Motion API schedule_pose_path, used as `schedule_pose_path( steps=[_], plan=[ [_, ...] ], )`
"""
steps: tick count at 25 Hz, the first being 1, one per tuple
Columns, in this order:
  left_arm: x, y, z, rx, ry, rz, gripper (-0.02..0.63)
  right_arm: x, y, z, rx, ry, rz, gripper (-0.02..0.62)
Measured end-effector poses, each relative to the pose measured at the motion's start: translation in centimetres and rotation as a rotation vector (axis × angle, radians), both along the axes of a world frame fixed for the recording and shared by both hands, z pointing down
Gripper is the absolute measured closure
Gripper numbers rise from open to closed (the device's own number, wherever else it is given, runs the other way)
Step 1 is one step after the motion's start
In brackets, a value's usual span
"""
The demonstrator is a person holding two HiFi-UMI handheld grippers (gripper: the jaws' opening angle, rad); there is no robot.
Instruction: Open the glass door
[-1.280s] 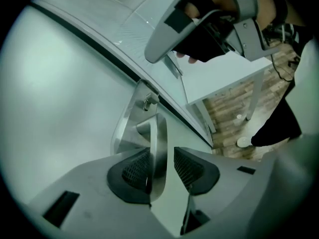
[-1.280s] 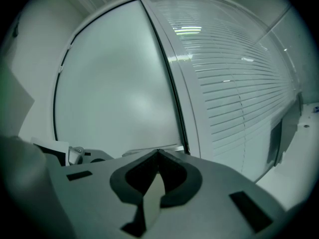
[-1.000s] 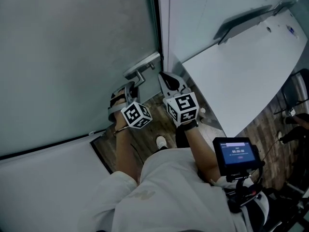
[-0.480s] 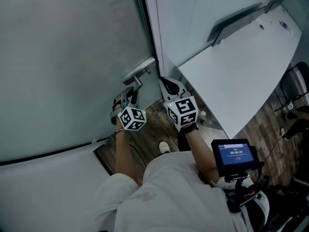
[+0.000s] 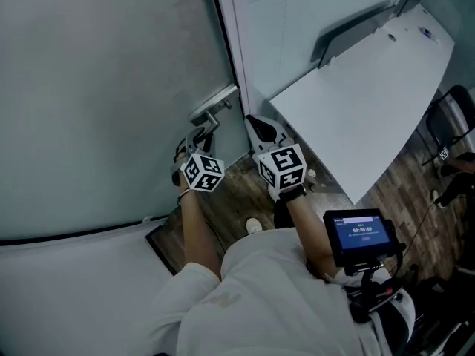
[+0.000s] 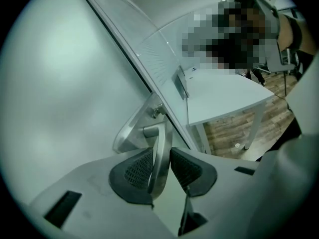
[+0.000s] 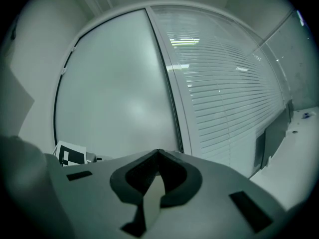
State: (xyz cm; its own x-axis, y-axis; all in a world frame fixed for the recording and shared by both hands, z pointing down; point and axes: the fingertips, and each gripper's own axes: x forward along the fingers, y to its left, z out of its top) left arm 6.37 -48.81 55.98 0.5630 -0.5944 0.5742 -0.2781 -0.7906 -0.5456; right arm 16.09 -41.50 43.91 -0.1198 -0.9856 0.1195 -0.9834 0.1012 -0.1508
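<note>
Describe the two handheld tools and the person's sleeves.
The left tool and right tool are pale grey with dark textured pads; each carries a white cube with black square markers. The person wears a light short-sleeved shirt.

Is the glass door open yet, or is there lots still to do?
Done: the left gripper has its pads on either side of the door handle, though its jaws have just been opening a little. In hand: working that handle. Left: swinging the glass door open; I can see no clear gap at its edge. The right gripper is shut and empty.
</note>
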Motion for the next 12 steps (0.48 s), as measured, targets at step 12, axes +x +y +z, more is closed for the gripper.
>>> schedule_pose_path(
  steps=[12],
  plan=[
    [4.3,-0.1,0.7,-0.017,0.030,0.029,0.508,2.0,0.5,0.1,0.010,-0.008,0.036,0.595]
  ],
)
